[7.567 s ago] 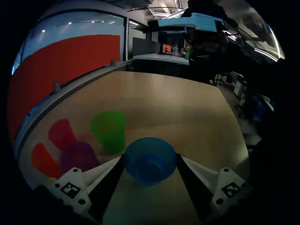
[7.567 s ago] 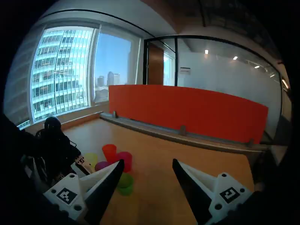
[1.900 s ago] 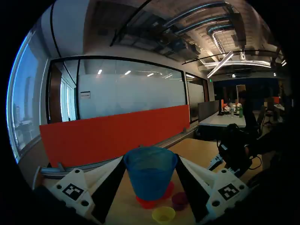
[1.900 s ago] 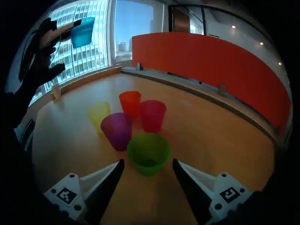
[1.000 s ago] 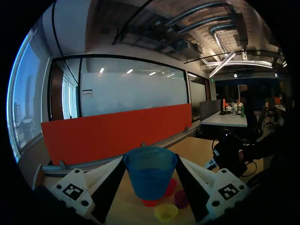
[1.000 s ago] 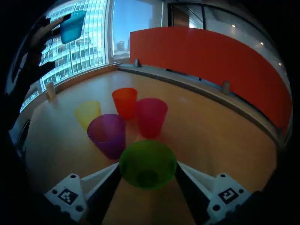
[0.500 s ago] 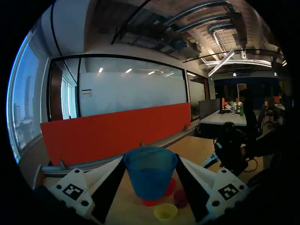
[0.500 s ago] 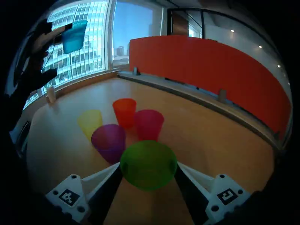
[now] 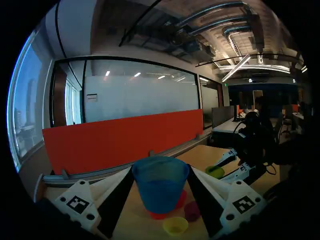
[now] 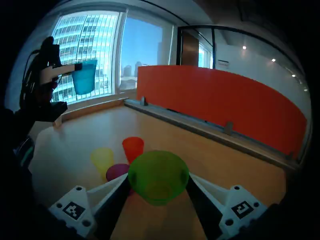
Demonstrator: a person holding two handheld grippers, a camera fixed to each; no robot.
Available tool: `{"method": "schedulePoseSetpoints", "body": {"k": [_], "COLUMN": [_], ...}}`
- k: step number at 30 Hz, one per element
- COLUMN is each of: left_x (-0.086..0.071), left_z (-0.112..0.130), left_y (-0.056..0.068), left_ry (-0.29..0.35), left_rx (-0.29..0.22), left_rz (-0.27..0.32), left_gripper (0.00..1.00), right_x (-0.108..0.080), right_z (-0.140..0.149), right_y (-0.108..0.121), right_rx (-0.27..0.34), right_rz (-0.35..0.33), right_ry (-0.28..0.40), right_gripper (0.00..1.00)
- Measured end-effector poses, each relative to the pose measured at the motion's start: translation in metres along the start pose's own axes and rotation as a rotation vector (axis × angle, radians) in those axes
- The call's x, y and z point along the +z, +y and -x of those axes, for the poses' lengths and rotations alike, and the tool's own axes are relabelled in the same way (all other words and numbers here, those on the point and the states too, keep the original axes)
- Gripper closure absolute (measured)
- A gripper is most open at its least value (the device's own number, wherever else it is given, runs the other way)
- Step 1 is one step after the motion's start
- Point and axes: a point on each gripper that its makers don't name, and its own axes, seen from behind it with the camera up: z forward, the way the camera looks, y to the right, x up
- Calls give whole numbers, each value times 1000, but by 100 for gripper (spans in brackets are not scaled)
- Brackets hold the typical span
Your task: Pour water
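Nearest in the right gripper view, we see the right gripper clamped on a green translucent plastic cup. Both fingers press its sides, and it is carried clear of the light wooden table. Just beyond and below it, three plastic cups stand close together on the table: a purple one, a yellow one and a red-orange one. Farther off, by the tall windows, the other gripper is held high.

In the left gripper view, the left gripper grips a blue translucent plastic cup between both fingers. This cup is upright and holds water (the darker lower part). A long orange partition runs along the table's far edge.
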Motion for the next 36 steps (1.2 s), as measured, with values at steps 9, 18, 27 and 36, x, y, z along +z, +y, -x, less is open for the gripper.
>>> {"method": "schedulePoseSetpoints", "body": {"k": [9,18,27,36], "left_x": [3,4,6,7], "left_z": [4,7,12,14], "left_y": [-1,-1,-1,0], "left_ry": [-3,-1,-5,-4], "left_rx": [-4,-10,-17,-23], "left_rz": [-1,2,5,7], "left_gripper": [11,11,11,11], "right_x": [-8,-13,-19,-20], "right_z": [-37,-63,-84,-91], "right_y": [2,3,4,5], "right_rx": [-6,3,10,-6], "right_rz": [7,14,20,30], "right_ry": [101,186,254,276], "right_gripper": [8,8,8,8]}}
